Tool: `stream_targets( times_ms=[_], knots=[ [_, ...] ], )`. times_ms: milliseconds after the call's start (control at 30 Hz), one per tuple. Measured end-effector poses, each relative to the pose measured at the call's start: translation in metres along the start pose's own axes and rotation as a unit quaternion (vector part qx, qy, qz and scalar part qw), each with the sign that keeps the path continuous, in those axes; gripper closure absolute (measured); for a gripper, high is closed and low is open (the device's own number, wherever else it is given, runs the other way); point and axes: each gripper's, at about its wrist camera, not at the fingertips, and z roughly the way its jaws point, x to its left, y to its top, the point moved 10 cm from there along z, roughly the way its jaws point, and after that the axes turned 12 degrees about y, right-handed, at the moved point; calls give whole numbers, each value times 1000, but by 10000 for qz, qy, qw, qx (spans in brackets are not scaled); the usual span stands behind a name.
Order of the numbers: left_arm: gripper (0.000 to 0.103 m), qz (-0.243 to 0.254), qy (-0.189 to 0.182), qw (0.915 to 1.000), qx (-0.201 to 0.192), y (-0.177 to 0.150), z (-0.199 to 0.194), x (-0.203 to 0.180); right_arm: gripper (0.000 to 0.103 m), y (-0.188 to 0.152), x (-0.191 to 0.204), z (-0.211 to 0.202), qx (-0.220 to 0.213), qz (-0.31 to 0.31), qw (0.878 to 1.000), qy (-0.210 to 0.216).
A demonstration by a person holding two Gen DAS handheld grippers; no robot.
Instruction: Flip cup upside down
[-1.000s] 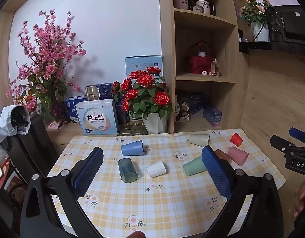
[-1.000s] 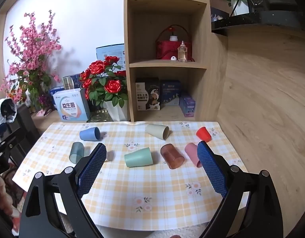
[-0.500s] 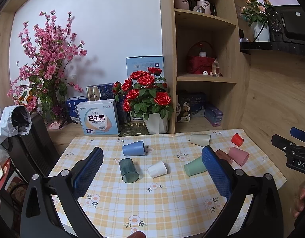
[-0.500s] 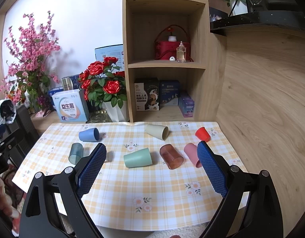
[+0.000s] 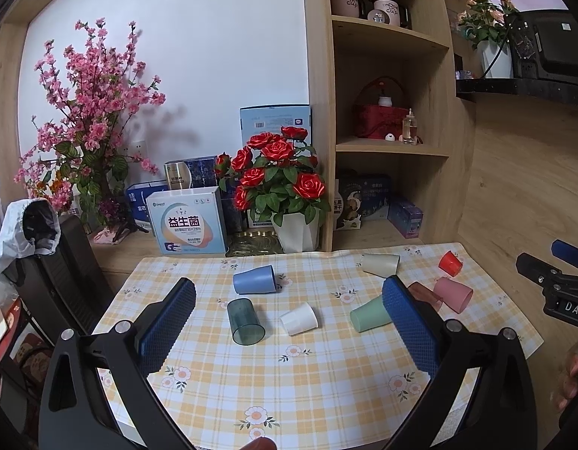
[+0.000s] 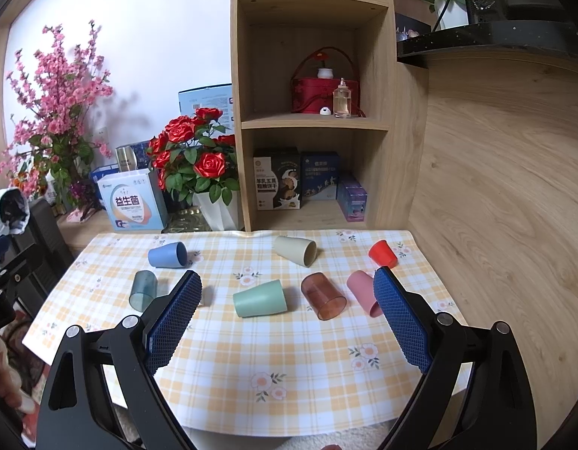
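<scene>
Both grippers hang released above a worktop strewn with cups.

The left gripper (image 5: 289, 302) has its blue-padded fingers (image 5: 168, 318) spread wide with nothing between them, above the near part of the checked worktop (image 5: 289, 382); beyond them a clear teal cup (image 5: 245, 321) and a white cup (image 5: 299, 318) lie on their sides, with a blue cup (image 5: 254, 279) on its side further back. The right gripper (image 6: 287, 292) is likewise spread and holding nothing, and past its fingers (image 6: 399, 318) lie a green cup (image 6: 259, 299), a clear brown cup (image 6: 322, 295) and a pink cup (image 6: 362, 292), all tipped over and apart from one another. A beige cup (image 6: 295, 250) lies near the back edge, and a red cup (image 6: 383, 253) stands mouth down at the far right. Behind the worktop stand a pot of red roses (image 6: 199, 165) and a wooden shelf (image 6: 315, 123).
</scene>
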Motion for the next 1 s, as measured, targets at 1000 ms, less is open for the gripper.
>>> stream_targets(
  times_ms=[1000],
  knots=[
    [6, -16, 30, 10000, 62, 1, 1, 3, 13, -1, -2, 1, 12, 24, 10000, -57]
  ],
)
